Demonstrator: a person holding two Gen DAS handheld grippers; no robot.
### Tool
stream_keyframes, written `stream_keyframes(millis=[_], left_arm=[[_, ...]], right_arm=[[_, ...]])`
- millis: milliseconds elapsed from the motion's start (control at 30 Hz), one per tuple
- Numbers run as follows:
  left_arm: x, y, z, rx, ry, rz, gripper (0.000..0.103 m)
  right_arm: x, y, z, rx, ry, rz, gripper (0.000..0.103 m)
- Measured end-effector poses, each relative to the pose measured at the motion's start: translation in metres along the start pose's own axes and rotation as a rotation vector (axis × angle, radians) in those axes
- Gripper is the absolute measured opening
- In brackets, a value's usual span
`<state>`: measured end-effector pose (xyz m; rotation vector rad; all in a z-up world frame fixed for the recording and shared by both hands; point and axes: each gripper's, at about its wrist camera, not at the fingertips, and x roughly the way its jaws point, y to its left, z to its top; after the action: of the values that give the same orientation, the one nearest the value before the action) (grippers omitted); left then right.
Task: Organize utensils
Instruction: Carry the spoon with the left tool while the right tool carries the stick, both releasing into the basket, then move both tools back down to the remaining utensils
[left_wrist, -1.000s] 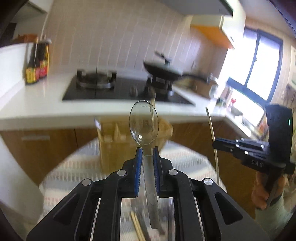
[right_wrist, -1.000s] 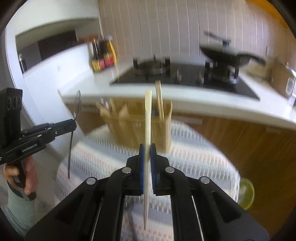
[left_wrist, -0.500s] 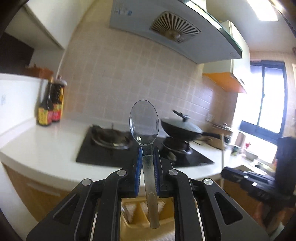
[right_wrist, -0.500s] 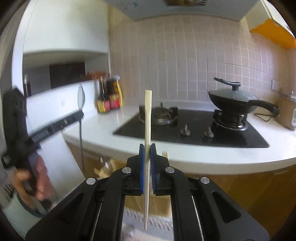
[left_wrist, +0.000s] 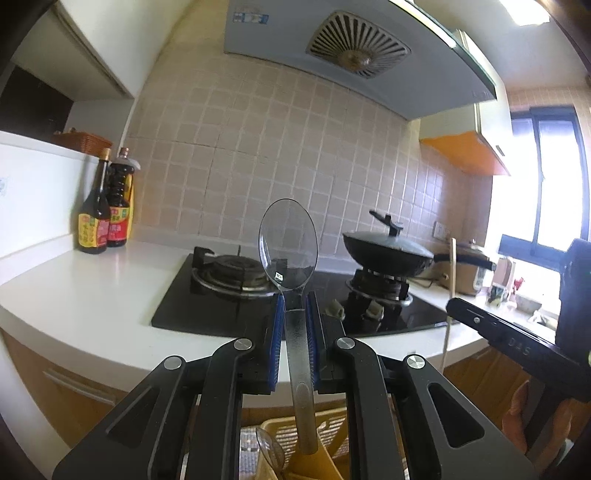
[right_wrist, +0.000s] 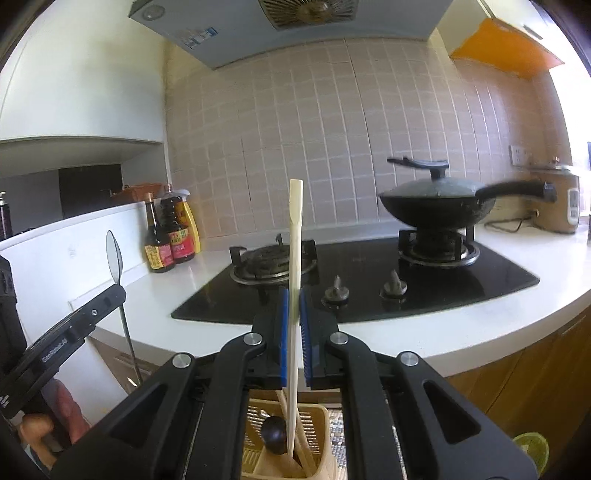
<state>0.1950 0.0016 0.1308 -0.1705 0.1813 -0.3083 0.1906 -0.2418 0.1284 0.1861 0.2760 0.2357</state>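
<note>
My left gripper (left_wrist: 294, 306) is shut on a clear plastic spoon (left_wrist: 289, 245), held upright with the bowl up and the handle end hanging over a yellow utensil basket (left_wrist: 325, 439). My right gripper (right_wrist: 293, 302) is shut on a pale wooden chopstick (right_wrist: 295, 236), held upright with its lower tip down in the same basket (right_wrist: 314, 421), beside other chopsticks and a black-knobbed utensil (right_wrist: 273, 435). The left gripper with its spoon also shows in the right wrist view (right_wrist: 92, 314). The right gripper with its chopstick shows in the left wrist view (left_wrist: 454, 306).
A white counter (left_wrist: 92, 302) carries a black gas hob (right_wrist: 369, 273) with a lidded black wok (right_wrist: 436, 203). Two sauce bottles (left_wrist: 105, 210) stand at the left. A rice cooker (right_wrist: 557, 203) sits at the right. A range hood (left_wrist: 362, 48) hangs overhead.
Both grippers tilted up from looking down at the basket on the table and now stand upright over the basket. The chopstick tip has gone down into it. Both grips are unchanged.
</note>
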Motion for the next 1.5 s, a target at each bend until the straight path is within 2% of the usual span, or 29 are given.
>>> stream_keyframes(millis=[233, 333, 433, 567, 633, 767, 967, 1167, 1300, 1433, 1500], left_arm=[[0.01, 0.002, -0.018, 0.003, 0.014, 0.003, 0.011], [0.007, 0.003, -0.021, -0.011, 0.022, -0.023, 0.012], [0.001, 0.005, -0.022, -0.021, 0.032, -0.036, 0.023], [-0.016, 0.011, -0.018, -0.054, 0.035, -0.043, 0.048], [-0.028, 0.014, -0.013, -0.081, 0.037, -0.05, 0.049], [-0.055, 0.017, -0.005, -0.129, 0.044, -0.078, 0.052], [-0.101, 0.006, 0.007, -0.123, 0.068, -0.107, 0.052], [-0.138, -0.011, 0.001, -0.082, 0.148, -0.118, 0.053], [-0.153, -0.018, -0.019, -0.052, 0.222, -0.106, 0.057], [-0.161, -0.02, -0.048, -0.032, 0.311, -0.089, 0.057], [-0.16, -0.019, -0.066, -0.035, 0.374, -0.086, 0.057]], right_arm=[[0.002, 0.006, -0.02, -0.074, 0.0, -0.04, 0.005], [-0.003, 0.007, -0.023, -0.084, 0.018, -0.029, 0.005], [-0.01, 0.005, -0.024, -0.074, 0.047, -0.004, 0.008], [-0.027, 0.0, -0.024, -0.052, 0.091, 0.034, 0.018], [-0.038, 0.0, -0.023, -0.053, 0.103, 0.032, 0.025], [-0.076, 0.006, -0.02, -0.077, 0.097, 0.024, 0.048], [-0.123, 0.03, -0.021, -0.146, 0.138, -0.003, 0.048], [-0.151, 0.05, -0.04, -0.177, 0.259, -0.027, 0.048], [-0.156, 0.057, -0.065, -0.175, 0.364, -0.046, 0.048], [-0.146, 0.056, -0.101, -0.149, 0.539, -0.067, 0.048], [-0.136, 0.051, -0.123, -0.132, 0.653, -0.125, 0.048]])
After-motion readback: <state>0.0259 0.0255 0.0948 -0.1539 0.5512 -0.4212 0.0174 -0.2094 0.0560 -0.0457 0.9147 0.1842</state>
